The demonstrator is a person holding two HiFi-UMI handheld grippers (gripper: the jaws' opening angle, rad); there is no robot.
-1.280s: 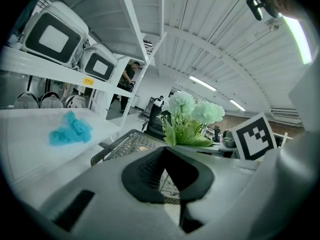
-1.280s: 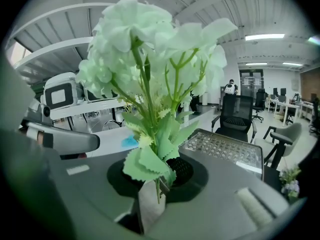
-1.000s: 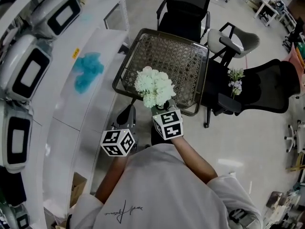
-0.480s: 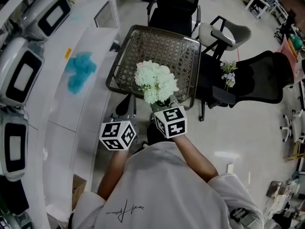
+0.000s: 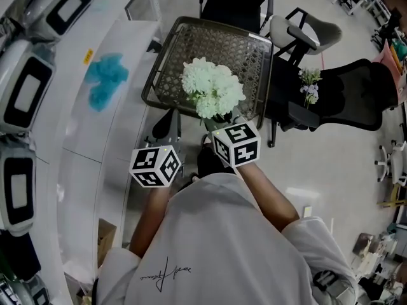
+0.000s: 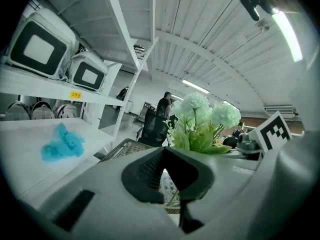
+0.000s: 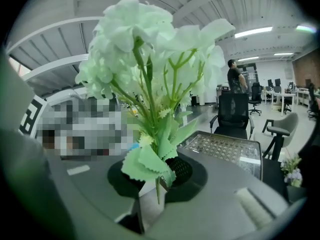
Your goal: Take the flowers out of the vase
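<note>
A bunch of pale green-white artificial flowers [image 5: 213, 88] stands upright in my right gripper [image 5: 222, 121], above the near edge of a wicker table [image 5: 191, 49]. In the right gripper view the jaws are shut on the green stems and leaves [image 7: 150, 164] just below the blooms [image 7: 150, 74]. My left gripper [image 5: 166, 124] is to the left of the bunch and apart from it. Its pads [image 6: 150, 166] meet at the tips with nothing between them. The flowers [image 6: 202, 119] show to its right. A dark round thing [image 5: 208, 161] lies under the right gripper. I cannot tell if it is the vase.
A white shelf unit [image 5: 82, 145] with several white appliances [image 5: 28, 88] runs along the left, with a blue cloth [image 5: 105, 78] on it. Black office chairs [image 5: 356, 97] stand to the right, and one holds a small flower sprig [image 5: 310, 84]. A person stands far off [image 7: 234, 79].
The right gripper has lifted the flower bunch a little, toward the wicker table in the head view. The left gripper has risen slightly too.
</note>
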